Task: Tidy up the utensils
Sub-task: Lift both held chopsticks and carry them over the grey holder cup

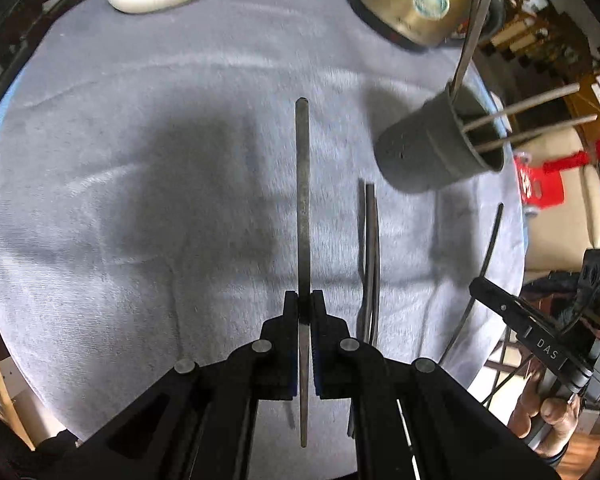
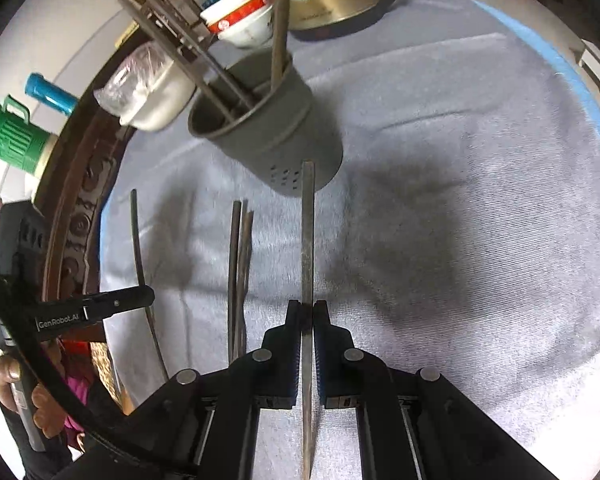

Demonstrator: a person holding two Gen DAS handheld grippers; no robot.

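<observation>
While both grippers were shut tight, each one pinched a thin dark stick. The left gripper point(image 1: 305, 300) held its stick point(image 1: 302, 208) near the middle, so the long end pointed away over the grey cloth point(image 1: 140, 160) and the short end ran back between the jaws. The right gripper point(image 2: 307, 308) held its own stick point(image 2: 308, 232) in the same way, and the far tip reached up to the cup point(image 2: 276, 136) in that view.

Just to the side of the held sticks, more sticks point(image 2: 240, 276) lay flat on the cloth, close together. One more thin stick point(image 2: 140, 248) lay alone, further to the left in the right view.

Past them stood the grey cup, with holes low in its wall. It already had sticks poking out of the top.

At the far edge sat a gold kettle point(image 1: 416, 4) and a white bowl point(image 2: 244, 24).

These sticks looked light, stiff and smooth, so they could slip or swing in the jaws. A hold near the middle seemed best, and the tip would need to go into the cup first, slowly, so the cup did not tip over.
</observation>
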